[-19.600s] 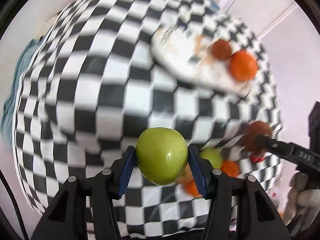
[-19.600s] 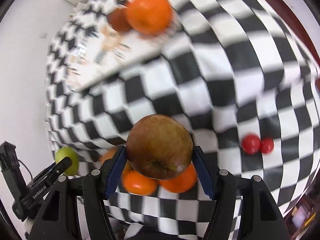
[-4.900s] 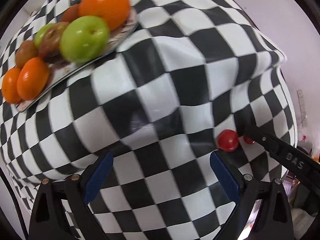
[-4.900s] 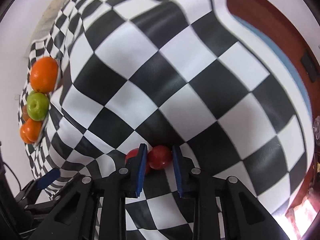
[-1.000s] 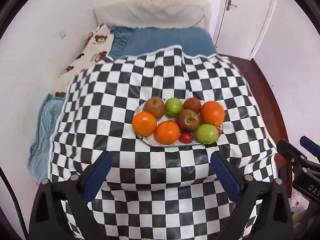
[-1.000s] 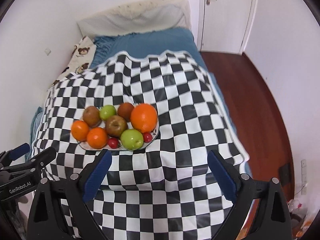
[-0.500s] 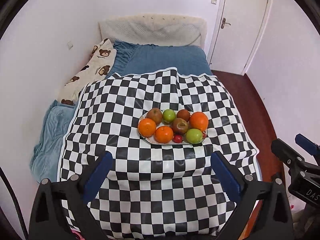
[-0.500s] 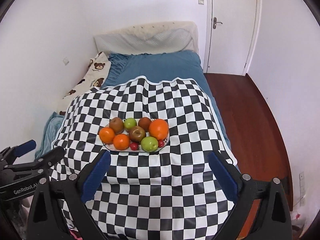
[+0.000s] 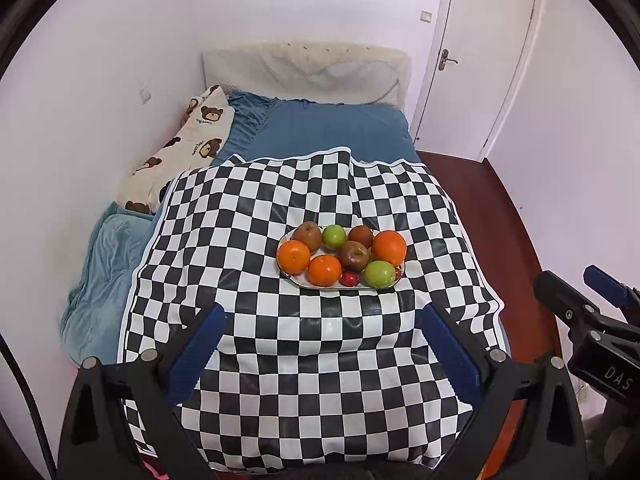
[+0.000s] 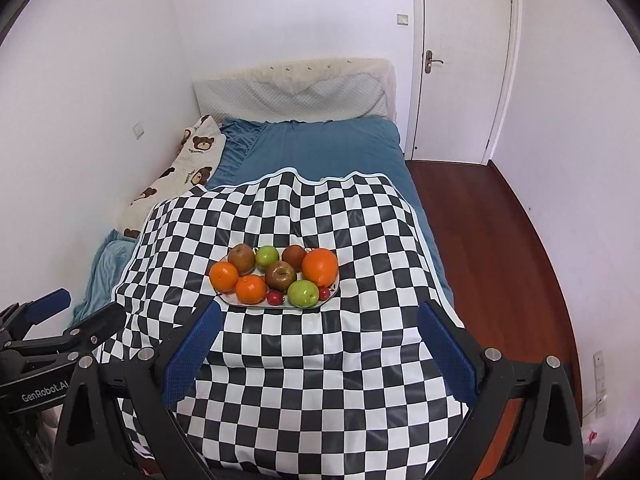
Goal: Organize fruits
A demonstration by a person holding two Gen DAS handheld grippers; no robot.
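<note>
Both tongs, left gripper [image 9: 320,342] and right gripper [image 10: 316,332], gaping empty above the checkered cloth's near edge; fruits heaped mid-cloth on the plate [image 9: 294,278]: oranges [image 9: 293,256] probably firm, rollable, best pinched across the widest girth.

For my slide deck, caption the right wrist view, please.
Open right claw above a checkered cloth, plate of fruit ahead.

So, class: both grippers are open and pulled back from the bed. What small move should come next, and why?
Probably none beyond lowering the tools: the left gripper and right gripper are open and empty, all the fruit sits on the oval white plate, and no stray fruit shows on the black-and-white checkered cloth. The sorting looks finished.
</note>
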